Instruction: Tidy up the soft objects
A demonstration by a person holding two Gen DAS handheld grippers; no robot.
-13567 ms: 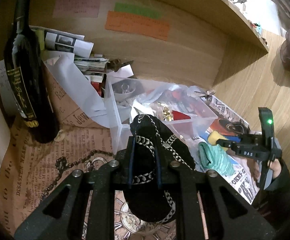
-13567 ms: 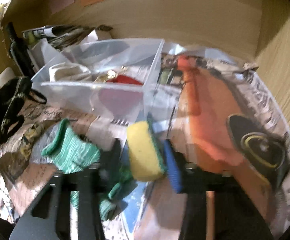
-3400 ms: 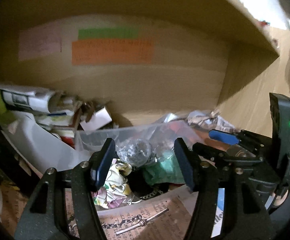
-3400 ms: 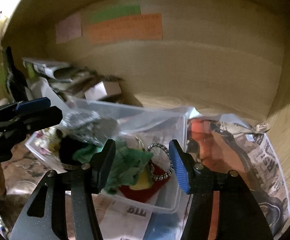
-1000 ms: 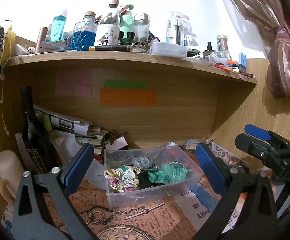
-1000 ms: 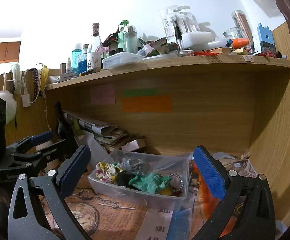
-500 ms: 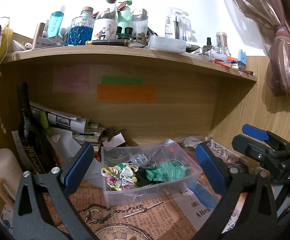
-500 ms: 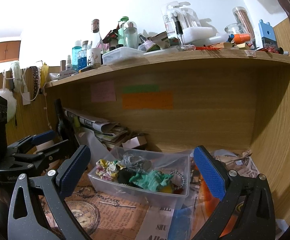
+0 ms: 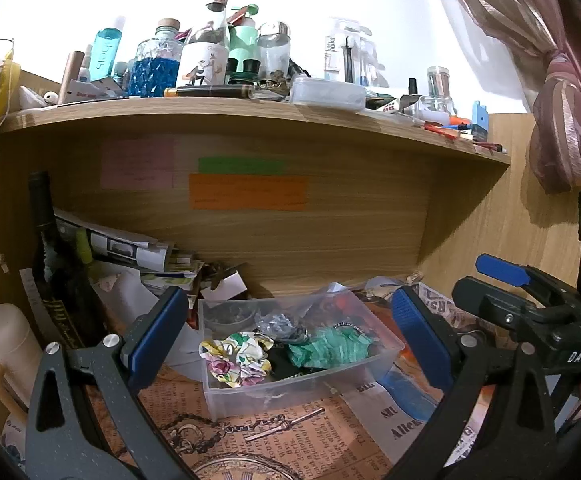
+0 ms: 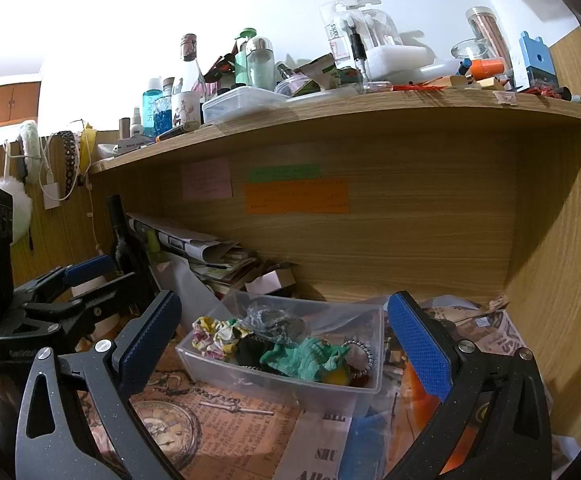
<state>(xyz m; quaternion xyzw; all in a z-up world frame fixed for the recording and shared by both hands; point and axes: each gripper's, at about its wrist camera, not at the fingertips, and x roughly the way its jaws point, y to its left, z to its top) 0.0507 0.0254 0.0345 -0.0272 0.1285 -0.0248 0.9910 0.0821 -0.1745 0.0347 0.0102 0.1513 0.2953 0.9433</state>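
As you look along the left gripper (image 9: 288,330), you hold it level and back from the shelf, jaws wide apart with nothing between them. Ahead on the papered counter (image 9: 274,452) sits the clear bin (image 9: 302,390), framed between your two blue pads (image 9: 158,336). In it lie a floral cloth (image 9: 236,356), a green cloth (image 9: 326,346) and a dark piece between them. A metal chain (image 9: 226,428) lies on the counter just in front of the bin. A dark bottle (image 9: 56,276) stands at the left beside stacked papers (image 9: 130,248). Your right gripper (image 9: 530,308) reaches in from the right edge, near the bin's far side.

In the right wrist view, your right gripper (image 10: 282,340) is likewise held back and level, jaws spread and empty. The bin (image 10: 266,376) sits below and between the pads, the green cloth (image 10: 306,356) near its front wall, the floral cloth (image 10: 214,336) at its left end, and a bead ring (image 10: 360,354) at the right. Your left gripper (image 10: 70,292) hangs at the left, well apart from the bin.
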